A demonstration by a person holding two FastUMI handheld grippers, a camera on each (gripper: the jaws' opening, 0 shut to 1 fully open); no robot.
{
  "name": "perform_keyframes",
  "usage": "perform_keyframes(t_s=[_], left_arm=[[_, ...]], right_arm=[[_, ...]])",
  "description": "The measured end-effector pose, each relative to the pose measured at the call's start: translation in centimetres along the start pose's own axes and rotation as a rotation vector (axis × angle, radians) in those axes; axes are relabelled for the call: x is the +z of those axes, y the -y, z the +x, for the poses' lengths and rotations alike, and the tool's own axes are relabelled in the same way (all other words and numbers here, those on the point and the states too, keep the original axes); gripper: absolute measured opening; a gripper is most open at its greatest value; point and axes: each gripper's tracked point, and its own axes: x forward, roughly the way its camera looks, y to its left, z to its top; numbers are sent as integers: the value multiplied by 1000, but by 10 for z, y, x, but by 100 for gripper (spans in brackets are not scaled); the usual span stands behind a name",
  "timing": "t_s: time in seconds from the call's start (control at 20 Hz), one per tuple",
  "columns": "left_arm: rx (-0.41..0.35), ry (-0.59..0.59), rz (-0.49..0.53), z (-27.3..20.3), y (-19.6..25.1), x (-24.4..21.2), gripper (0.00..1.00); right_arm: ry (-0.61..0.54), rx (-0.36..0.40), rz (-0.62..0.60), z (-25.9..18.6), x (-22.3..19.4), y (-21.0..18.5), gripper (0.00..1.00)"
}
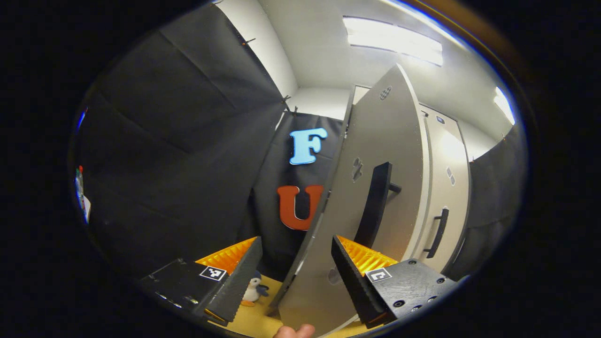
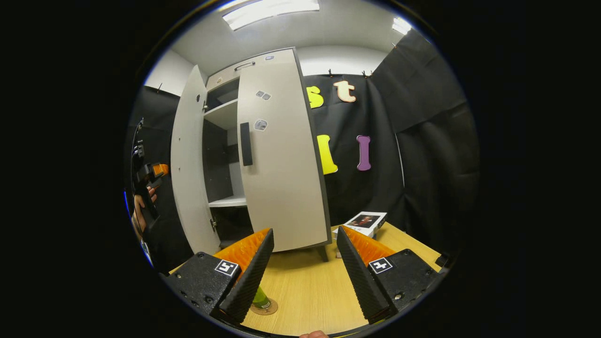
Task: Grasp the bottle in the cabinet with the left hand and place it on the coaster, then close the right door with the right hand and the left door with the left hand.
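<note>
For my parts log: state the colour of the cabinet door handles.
Black handles, clearest in the right gripper view.

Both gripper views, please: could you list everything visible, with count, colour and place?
cabinet: one, pale grey, standing on the table
left door: one, grey, open
right door: one, grey, closed, black handle
bottle: one, green, on the coaster
coaster: one, brown, near table edge
table: one, light wood
penguin toy: one, white and blue, beside the left door
box: one, white, right of the cabinet
left tongs: open, empty
right tongs: open, empty
</note>
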Motion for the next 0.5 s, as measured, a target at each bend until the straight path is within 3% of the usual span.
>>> perform_keyframes(t_s=[0.2, 0.25, 0.3, 0.45, 0.5], left_arm=[[-96, -9, 9, 8, 32, -5, 93], [-105, -9, 19, 8, 36, -5, 99], [-114, -10, 31, 9, 40, -5, 93], [-135, 6, 63, 5, 44, -1, 94], [-140, 10, 72, 3, 46, -1, 99]], right_arm=[[17, -44, 10, -1, 7, 9, 83], [18, -56, 14, -3, 8, 11, 83], [18, -65, 15, -7, 5, 13, 83], [24, -91, 9, -15, 7, 20, 83], [24, -98, 4, -15, 7, 21, 83]])
